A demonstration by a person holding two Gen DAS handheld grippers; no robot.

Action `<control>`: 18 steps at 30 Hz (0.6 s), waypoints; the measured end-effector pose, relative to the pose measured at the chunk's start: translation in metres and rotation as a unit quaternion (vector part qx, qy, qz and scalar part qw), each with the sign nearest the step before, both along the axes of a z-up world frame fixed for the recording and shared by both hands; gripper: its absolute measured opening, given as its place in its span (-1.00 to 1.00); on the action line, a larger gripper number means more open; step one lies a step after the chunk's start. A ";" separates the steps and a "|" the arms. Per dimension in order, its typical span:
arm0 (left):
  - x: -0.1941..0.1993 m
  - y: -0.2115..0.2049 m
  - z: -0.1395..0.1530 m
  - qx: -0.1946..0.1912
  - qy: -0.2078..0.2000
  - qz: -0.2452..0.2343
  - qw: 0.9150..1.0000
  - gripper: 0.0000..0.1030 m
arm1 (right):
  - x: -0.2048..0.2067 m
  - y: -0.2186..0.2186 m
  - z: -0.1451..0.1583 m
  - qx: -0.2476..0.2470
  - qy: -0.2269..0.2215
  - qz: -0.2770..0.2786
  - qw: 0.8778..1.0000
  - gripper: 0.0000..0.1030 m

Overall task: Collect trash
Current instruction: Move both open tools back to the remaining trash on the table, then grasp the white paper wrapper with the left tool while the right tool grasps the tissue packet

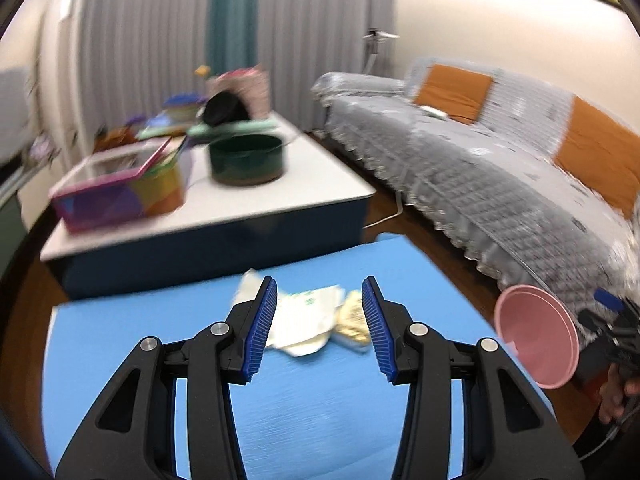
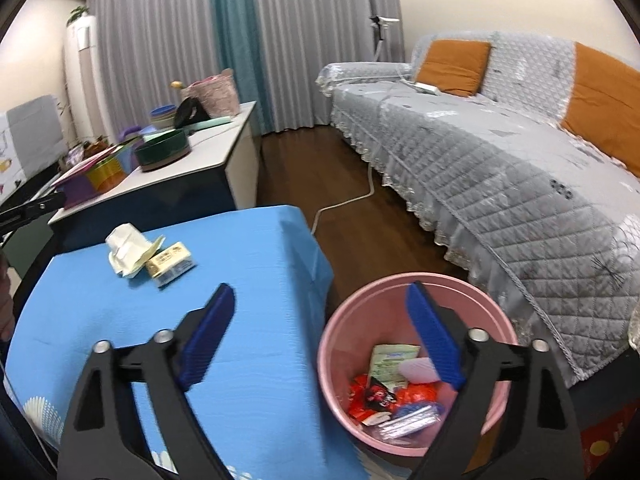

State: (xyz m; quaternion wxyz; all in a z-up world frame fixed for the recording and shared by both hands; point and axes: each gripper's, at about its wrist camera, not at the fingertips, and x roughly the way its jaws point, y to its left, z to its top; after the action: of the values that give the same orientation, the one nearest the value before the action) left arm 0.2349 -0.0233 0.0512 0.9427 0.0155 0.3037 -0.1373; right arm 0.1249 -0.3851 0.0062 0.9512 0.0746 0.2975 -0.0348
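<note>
1. I am seeing bare blue tabletop lying open around the crumpled wrappers
2. Nothing is covering the pink bin beside the table
3. The grey sofa is walling off the right side

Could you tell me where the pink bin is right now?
In the right wrist view the pink bin sits low and right, between the blue table and the sofa.

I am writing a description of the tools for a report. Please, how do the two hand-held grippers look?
Both look alike. The left gripper and the right gripper have black plastic frames with cut-out openings, silver round rivets at the joints, and two fingers tipped with blue ribbed pads. No markings or sleeves are visible.
</note>
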 end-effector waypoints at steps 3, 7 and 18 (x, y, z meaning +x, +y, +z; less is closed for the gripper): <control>0.015 0.014 -0.015 0.003 0.020 0.018 1.000 -0.14 | 0.010 0.016 -0.003 -0.001 0.002 0.018 1.000 0.89; 0.025 0.026 -0.029 0.025 0.027 0.031 0.999 0.16 | 0.028 0.041 -0.009 0.000 0.006 0.047 0.999 0.90; 0.057 0.054 -0.061 0.030 0.060 0.049 0.997 0.26 | 0.103 0.108 -0.030 0.012 0.027 0.114 0.993 0.90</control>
State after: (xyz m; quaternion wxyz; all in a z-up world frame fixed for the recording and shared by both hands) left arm 0.2916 0.0305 -0.0096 0.9274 0.0209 0.3643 -0.0824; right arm 0.2277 -0.2771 -0.0237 0.9397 0.0507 0.3297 0.0753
